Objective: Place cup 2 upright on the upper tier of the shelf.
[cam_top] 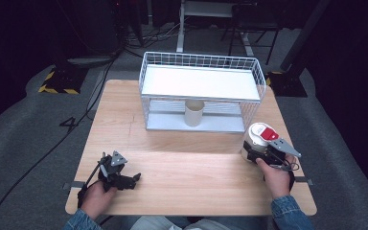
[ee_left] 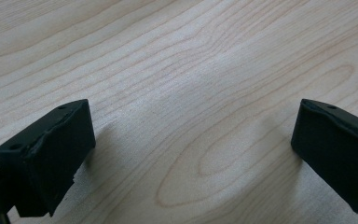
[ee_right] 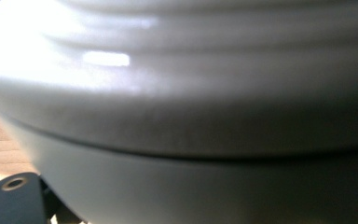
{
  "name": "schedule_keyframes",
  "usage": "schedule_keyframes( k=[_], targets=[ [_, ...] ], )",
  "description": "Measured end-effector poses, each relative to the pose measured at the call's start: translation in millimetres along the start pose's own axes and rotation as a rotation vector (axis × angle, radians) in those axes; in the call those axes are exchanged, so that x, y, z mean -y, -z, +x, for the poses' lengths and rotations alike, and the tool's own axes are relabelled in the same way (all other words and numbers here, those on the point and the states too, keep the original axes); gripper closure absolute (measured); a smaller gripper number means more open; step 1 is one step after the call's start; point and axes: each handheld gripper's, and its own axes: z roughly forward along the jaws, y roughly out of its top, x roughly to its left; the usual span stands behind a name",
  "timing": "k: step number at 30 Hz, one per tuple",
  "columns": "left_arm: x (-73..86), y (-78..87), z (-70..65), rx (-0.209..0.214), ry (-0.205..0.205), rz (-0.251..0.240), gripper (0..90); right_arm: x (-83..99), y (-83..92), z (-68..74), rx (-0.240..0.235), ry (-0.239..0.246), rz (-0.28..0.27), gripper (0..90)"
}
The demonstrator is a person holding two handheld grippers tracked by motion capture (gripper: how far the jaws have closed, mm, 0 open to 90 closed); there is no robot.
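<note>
In the high view, a white jar with a red lid label stands on the table near its right edge, just in front of the wire rack. The right gripper reaches around the jar. The left gripper rests on the table, well apart.

In the left gripper view, the jaws are spread wide over bare wood.

In the right gripper view, the jar is very close between the jaws; I cannot tell if they press it.

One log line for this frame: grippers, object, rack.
left gripper: open, resting on table | right gripper: around white jar, grip unclear | wire rack: cup inside
</note>
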Motion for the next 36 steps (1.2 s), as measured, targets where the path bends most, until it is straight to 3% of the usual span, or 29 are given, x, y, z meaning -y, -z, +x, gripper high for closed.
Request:
schedule_keyframes(
  k=[23, 36],
  targets=[
    [0.0, 0.0, 0.0, 0.000, 0.000, 0.000, 0.1, -4.2, 0.5, 1.7, 0.017, -0.021, 0.028, 12.5],
    [0.0, 0.0, 0.0, 0.001, 0.001, 0.000, 0.1, -26.8, 11.9, 5.0, 0.000, -0.006, 0.025, 12.5]
  ],
)
